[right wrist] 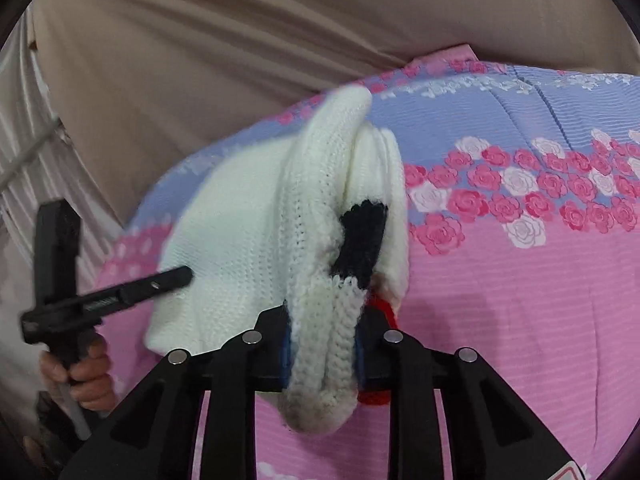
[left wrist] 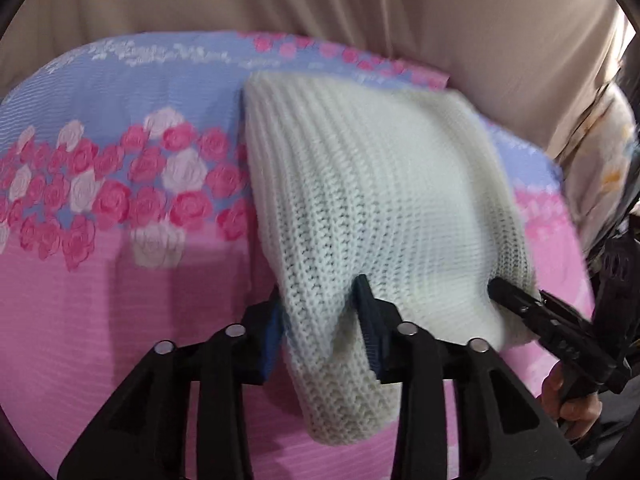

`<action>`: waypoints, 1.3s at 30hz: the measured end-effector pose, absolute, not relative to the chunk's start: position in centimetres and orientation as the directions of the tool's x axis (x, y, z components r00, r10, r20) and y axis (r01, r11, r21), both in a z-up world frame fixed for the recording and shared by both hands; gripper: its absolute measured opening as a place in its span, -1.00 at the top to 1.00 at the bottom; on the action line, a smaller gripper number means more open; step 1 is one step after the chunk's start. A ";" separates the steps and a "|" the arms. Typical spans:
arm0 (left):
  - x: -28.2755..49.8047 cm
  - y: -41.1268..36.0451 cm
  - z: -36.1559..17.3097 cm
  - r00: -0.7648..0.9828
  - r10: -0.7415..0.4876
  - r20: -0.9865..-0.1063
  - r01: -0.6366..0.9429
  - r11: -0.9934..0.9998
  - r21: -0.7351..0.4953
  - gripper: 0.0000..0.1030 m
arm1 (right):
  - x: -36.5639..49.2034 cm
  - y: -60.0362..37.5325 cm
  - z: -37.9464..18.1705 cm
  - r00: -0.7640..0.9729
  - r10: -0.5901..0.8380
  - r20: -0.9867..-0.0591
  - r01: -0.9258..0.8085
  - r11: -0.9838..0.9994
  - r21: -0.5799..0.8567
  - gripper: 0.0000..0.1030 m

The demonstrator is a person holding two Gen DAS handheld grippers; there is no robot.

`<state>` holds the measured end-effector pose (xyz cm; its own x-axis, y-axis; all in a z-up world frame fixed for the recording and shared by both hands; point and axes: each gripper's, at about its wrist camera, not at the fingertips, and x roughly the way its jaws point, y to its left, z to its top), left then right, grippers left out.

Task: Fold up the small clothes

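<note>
A white knitted garment hangs folded over a bed, held up at its near edge by both grippers. In the left wrist view my left gripper is shut on a fold of the knit, its blue pads pressing into the wool. My right gripper bites the same edge further right. In the right wrist view that right gripper is shut on a thick bunch of the white garment, which shows a black patch and a red bit. The left gripper reaches in from the left.
A bedspread, pink near me and blue further off, with bands of pink and white roses, lies under the garment. Beige cloth rises behind the bed. A hand holds the left gripper's handle; another hand grips the right one.
</note>
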<state>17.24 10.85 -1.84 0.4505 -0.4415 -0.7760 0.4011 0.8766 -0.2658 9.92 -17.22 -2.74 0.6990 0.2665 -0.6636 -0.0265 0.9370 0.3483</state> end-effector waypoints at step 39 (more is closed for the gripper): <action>4.9 7.3 -3.2 0.768 0.015 -0.640 0.071 0.992 0.108 -0.88 | 0.0 -14.7 -4.4 0.756 -0.202 -0.623 0.239 0.971 -0.025 -0.65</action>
